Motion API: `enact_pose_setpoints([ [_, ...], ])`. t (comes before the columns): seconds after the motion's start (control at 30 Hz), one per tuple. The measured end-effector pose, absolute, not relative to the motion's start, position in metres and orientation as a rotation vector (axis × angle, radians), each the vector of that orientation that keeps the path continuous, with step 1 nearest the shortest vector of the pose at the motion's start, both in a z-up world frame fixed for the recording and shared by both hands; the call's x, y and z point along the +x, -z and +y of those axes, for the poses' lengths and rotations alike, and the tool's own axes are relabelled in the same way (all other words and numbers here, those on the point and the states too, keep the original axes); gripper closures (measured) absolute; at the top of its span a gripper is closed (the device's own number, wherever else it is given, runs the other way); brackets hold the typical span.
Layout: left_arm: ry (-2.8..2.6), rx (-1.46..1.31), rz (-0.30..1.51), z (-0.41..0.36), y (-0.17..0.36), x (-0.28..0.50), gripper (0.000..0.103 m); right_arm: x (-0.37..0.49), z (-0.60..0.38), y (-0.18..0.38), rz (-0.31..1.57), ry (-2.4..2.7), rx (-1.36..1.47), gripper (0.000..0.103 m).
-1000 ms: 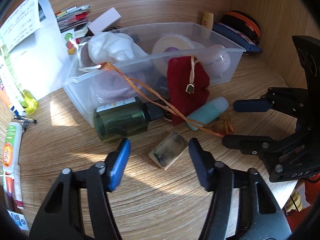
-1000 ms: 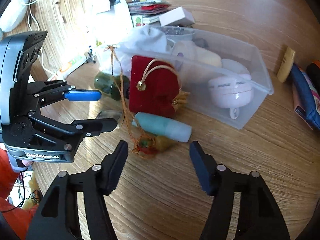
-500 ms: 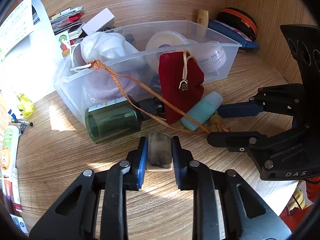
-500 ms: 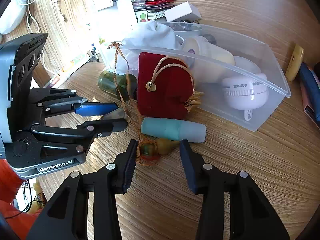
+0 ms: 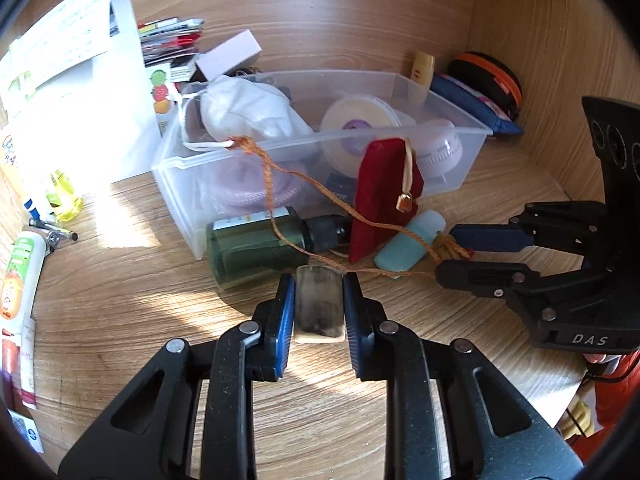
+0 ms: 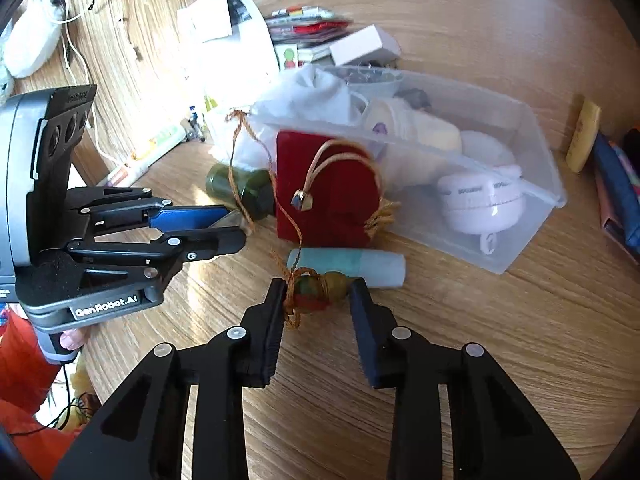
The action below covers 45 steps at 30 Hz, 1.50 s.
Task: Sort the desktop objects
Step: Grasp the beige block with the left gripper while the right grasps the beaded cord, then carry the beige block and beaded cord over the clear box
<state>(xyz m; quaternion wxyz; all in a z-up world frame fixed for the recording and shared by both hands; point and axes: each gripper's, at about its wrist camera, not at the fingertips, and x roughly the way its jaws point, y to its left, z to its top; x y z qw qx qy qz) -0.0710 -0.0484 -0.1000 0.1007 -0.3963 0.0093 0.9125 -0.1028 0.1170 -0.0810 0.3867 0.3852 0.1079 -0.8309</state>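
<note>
On the bench [image 5: 120, 300] beside the part-filled clear bin [image 5: 460, 168], we judge sorting barely begun: left gripper [image 5: 319, 304] fingers clamped on a small grimy block [image 5: 319, 300], right gripper [image 6: 316, 300] fingers closing around the tasselled charm [image 6: 316, 290], while bottle [image 5: 256, 248], red pouch [image 5: 384, 188] and teal tube [image 5: 408, 248] lie outside.

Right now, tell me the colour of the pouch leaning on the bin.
Dark red pouch, clearest in the right wrist view.

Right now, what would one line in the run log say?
left gripper: shut on smudged eraser block | right gripper: closing around tassel charm | clear bin: behind both
</note>
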Motion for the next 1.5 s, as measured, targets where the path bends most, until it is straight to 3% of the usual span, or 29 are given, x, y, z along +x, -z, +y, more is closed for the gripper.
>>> enact_pose_setpoints([
  [0.4,-2.727,-1.109,-0.068,-0.06,0.092,-0.063,0.08,-0.102,0.133,0.058,0.149,2.107,0.909,0.074],
  [0.77,-2.743,-1.077,-0.09,-0.064,0.082,-0.06,0.08,-0.086,0.131,0.009,0.224,2.16,0.749,0.074],
  [1.5,-2.839,-0.892,-0.065,-0.087,0.022,-0.065,0.08,-0.143,0.131,-0.041,0.276,2.341,0.651,0.074],
])
